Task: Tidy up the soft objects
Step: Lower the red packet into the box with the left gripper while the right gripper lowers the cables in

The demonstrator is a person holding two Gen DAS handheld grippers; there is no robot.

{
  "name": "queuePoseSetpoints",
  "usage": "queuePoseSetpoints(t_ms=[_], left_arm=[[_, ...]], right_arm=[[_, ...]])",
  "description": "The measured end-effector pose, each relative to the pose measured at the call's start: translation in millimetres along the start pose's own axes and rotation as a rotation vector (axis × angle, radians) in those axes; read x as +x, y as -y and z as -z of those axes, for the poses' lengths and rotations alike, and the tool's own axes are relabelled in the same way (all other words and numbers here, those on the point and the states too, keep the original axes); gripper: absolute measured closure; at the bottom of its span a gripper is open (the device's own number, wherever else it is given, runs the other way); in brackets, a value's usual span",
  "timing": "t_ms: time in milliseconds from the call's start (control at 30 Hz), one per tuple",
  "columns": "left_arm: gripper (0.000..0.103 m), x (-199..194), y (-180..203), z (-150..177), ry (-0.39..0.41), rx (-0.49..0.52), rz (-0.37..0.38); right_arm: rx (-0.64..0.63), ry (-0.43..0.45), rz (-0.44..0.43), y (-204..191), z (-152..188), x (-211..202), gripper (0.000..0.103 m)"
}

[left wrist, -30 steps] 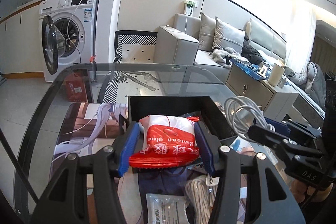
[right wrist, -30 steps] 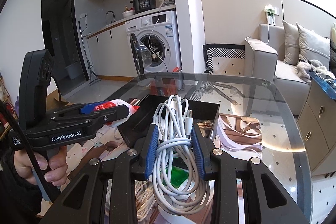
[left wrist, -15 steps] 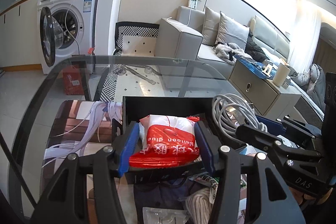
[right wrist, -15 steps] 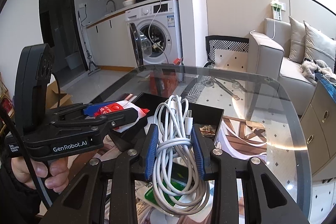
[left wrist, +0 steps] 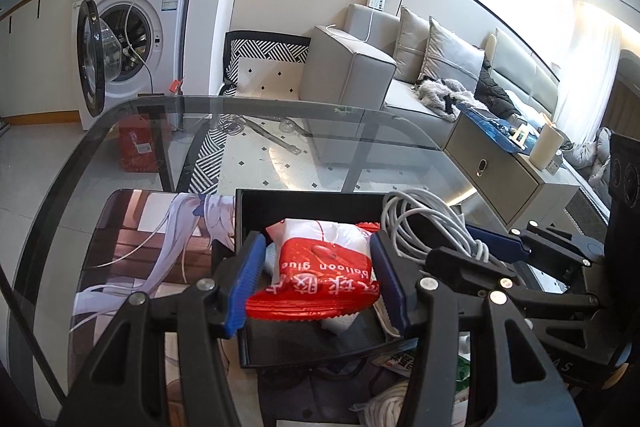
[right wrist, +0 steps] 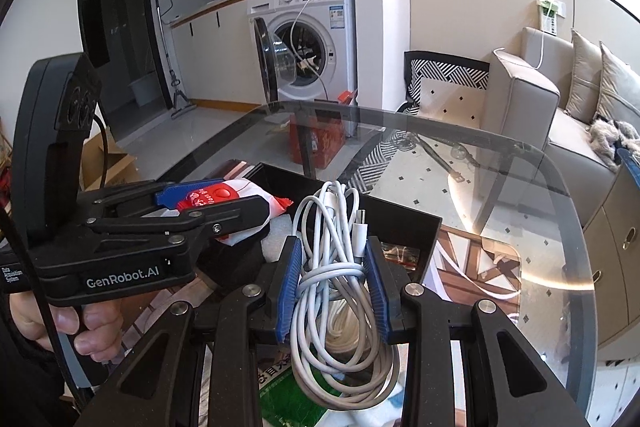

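Note:
My left gripper (left wrist: pixel 318 247) is shut on a red and white balloon glue packet (left wrist: pixel 320 267), held just above a black open box (left wrist: pixel 280 211) on the glass table. In the right wrist view the same packet (right wrist: pixel 224 199) shows between the left gripper's blue pads. My right gripper (right wrist: pixel 330 251) is shut on a coiled white cable (right wrist: pixel 336 267), hanging over the box's (right wrist: pixel 404 223) near right side. The cable (left wrist: pixel 424 223) also appears at the right of the left wrist view, beside the packet.
A glass table edge (right wrist: pixel 460 131) curves across the back. Loose items lie in front of the box: a white rope bundle (left wrist: pixel 384 403) and a green printed packet (right wrist: pixel 280 391). A person's hand (right wrist: pixel 80 327) grips the left tool's handle. A washing machine (left wrist: pixel 124 35) and sofa (left wrist: pixel 440 67) stand beyond.
Both grippers have moved forward over the table, so the black box now lies right under the packet and cable. Both grips are unchanged.

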State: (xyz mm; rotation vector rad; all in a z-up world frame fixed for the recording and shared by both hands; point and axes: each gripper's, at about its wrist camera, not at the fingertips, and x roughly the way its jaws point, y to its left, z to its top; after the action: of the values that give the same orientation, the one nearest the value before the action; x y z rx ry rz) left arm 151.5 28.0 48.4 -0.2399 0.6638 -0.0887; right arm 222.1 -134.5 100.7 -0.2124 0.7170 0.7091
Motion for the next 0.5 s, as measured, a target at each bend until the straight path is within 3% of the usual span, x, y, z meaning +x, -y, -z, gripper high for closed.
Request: queuePoseSetpoints(t_ms=[500], left_arm=[[0.049, 9.3, -2.5, 2.8, -0.017, 0.003, -0.009]], right_arm=[[-0.052, -0.061, -0.011, -0.6, -7.8, 36.8, 0.071]])
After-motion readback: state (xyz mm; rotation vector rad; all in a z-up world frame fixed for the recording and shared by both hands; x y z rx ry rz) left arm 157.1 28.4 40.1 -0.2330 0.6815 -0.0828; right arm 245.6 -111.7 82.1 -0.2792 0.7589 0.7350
